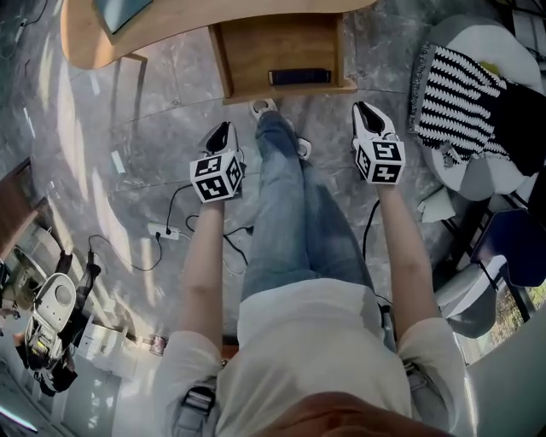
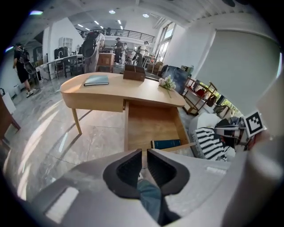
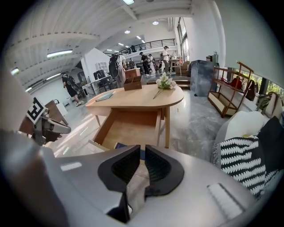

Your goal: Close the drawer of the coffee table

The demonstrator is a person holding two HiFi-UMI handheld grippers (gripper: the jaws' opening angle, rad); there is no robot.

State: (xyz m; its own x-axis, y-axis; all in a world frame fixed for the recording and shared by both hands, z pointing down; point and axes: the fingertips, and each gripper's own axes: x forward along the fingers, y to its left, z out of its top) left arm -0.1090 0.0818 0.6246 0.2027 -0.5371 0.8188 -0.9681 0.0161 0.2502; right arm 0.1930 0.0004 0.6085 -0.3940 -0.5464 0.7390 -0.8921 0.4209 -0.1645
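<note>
**Coffee table and drawer.** The coffee table [image 1: 171,21] is a light wooden table with a rounded top, standing on a grey marbled floor. Its drawer [image 1: 264,43] is pulled fully out from under the top, toward the person. A dark blue book [image 1: 299,76] lies inside the drawer against the front wall. Any print on the book is too small to read.

**Left gripper.** The left gripper [image 1: 220,132] hangs short of the drawer front, over the floor and off the drawer's left corner. It touches nothing. In the left gripper view, the left gripper [image 2: 144,153] has its black jaws almost together. Only a narrow slit shows between them, and nothing is in it. The drawer [image 2: 151,124] and the book [image 2: 166,144] lie directly beyond the tips.

**Right gripper.** The right gripper [image 1: 371,119] hangs off the drawer's right corner, level with the left one and well apart from it. In the right gripper view, the right gripper [image 3: 143,150] shows a slim gap between its jaws, with nothing held. The open drawer [image 3: 128,128] lies ahead under the table top [image 3: 142,99].

**Markings.** Each gripper carries a marker cube [image 1: 217,177] with black-and-white square codes. No letters appear on them.

**On the table top.** A flat grey-blue book [image 2: 96,80], a brown box [image 2: 134,73] and a small bunch of white flowers [image 2: 167,83] rest on it.

**Beside the table.** To its right, a black-and-white striped cloth [image 1: 456,94] lies on a white seat. The person's jeans-clad legs [image 1: 286,196] extend between the two grippers toward the drawer front.
</note>
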